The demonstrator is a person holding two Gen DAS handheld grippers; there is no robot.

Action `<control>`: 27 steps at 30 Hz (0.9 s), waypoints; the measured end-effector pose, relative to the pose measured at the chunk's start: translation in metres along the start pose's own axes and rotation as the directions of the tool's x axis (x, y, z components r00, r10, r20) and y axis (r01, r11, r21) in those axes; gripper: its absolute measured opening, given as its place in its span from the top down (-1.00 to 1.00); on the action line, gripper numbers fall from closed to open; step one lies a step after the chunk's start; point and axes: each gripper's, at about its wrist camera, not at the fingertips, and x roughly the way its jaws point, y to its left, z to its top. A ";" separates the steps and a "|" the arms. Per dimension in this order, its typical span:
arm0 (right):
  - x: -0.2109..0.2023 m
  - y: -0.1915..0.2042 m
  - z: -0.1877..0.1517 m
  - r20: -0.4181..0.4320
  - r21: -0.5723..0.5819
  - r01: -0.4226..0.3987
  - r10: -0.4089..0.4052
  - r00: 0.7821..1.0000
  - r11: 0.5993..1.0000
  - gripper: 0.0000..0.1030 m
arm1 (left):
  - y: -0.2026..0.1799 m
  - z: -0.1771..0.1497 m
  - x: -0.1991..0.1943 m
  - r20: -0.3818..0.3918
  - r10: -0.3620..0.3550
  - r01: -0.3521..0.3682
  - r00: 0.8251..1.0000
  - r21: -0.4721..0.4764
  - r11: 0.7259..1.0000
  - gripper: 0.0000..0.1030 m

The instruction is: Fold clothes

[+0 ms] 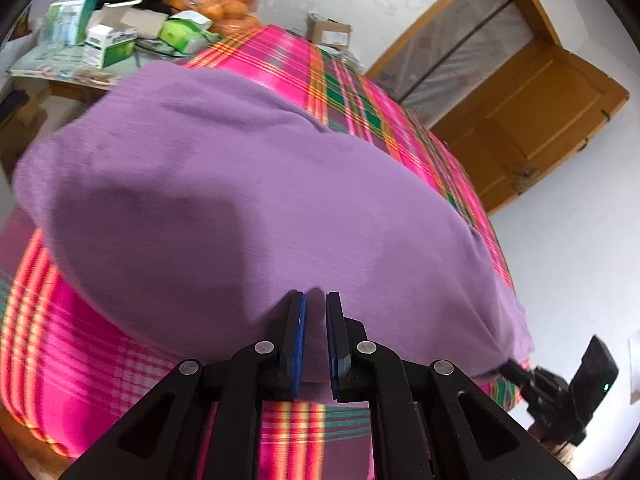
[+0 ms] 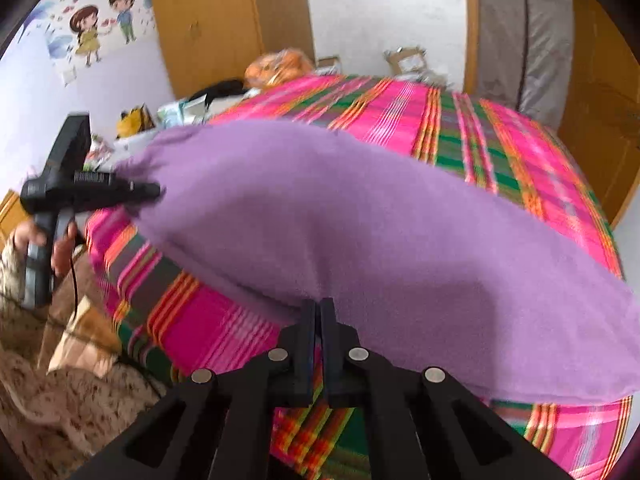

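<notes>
A purple garment (image 1: 224,200) hangs stretched above a bed covered in pink plaid cloth (image 1: 80,352). My left gripper (image 1: 316,300) is shut on the garment's near edge, with cloth pinched between the blue pads. Its far corner at the lower right is held by my right gripper (image 1: 516,372). In the right wrist view the purple garment (image 2: 360,232) billows over the plaid bed (image 2: 500,132). My right gripper (image 2: 319,306) is shut on its near edge. The left gripper (image 2: 152,190), held by a hand (image 2: 60,248), grips the other corner at the left.
A side table (image 1: 52,72) at the back left bears green and white boxes (image 1: 108,44) and a bag of oranges (image 1: 224,0). A wooden door (image 1: 532,120) stands at the right. Cardboard boxes (image 2: 408,60) lie beyond the bed. A wardrobe (image 2: 208,20) is behind.
</notes>
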 end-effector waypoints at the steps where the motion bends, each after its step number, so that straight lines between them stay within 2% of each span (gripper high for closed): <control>1: 0.005 0.001 -0.003 -0.019 -0.010 0.008 -0.008 1.000 1.000 0.95 | 0.004 0.001 -0.002 0.007 0.009 -0.008 1.000 -0.009 1.000 0.81; 8: 0.002 -0.001 0.006 -0.060 -0.016 -0.060 0.059 0.996 0.998 0.85 | 0.032 0.012 -0.020 0.053 0.102 -0.098 0.993 -0.071 0.993 0.81; 9: -0.001 -0.001 0.009 -0.041 -0.022 -0.072 0.071 0.997 0.997 0.85 | 0.037 0.013 -0.024 0.061 0.116 -0.111 0.991 -0.083 0.990 0.81; 12: -0.004 -0.007 0.023 0.010 0.027 -0.173 0.173 0.985 0.985 0.83 | 0.048 0.017 -0.032 0.073 0.142 -0.133 0.987 -0.120 0.984 0.81; 14: 0.006 -0.008 0.032 0.019 0.046 -0.163 0.162 0.987 0.986 0.80 | 0.052 0.021 -0.034 0.074 0.151 -0.140 0.986 -0.136 0.981 0.81; 16: 0.022 -0.009 0.036 -0.015 0.044 -0.144 0.145 0.989 0.989 0.79 | 0.052 0.025 -0.035 0.075 0.167 -0.155 0.983 -0.146 0.977 0.81; 19: 0.037 0.000 0.039 -0.052 0.024 -0.169 0.170 0.984 0.985 0.72 | 0.051 0.033 -0.036 0.082 0.193 -0.178 0.978 -0.157 0.971 0.81; 20: 0.039 0.003 0.041 -0.060 0.009 -0.180 0.180 0.982 0.984 0.64 | 0.049 0.036 -0.038 0.091 0.199 -0.183 0.976 -0.160 0.970 0.81; 21: 0.041 0.007 0.042 -0.068 -0.006 -0.190 0.189 0.980 0.982 0.58 | 0.048 0.039 -0.040 0.101 0.203 -0.186 0.974 -0.161 0.969 0.81; 23: 0.045 0.014 0.045 -0.084 -0.036 -0.211 0.207 0.975 0.977 0.57 | 0.043 0.051 -0.041 0.118 0.192 -0.174 0.974 -0.148 0.974 0.81; 27: 0.044 0.008 0.057 -0.075 -0.017 -0.263 0.261 0.962 0.965 0.57 | 0.032 0.074 -0.030 0.116 0.168 -0.154 0.979 -0.120 0.981 0.81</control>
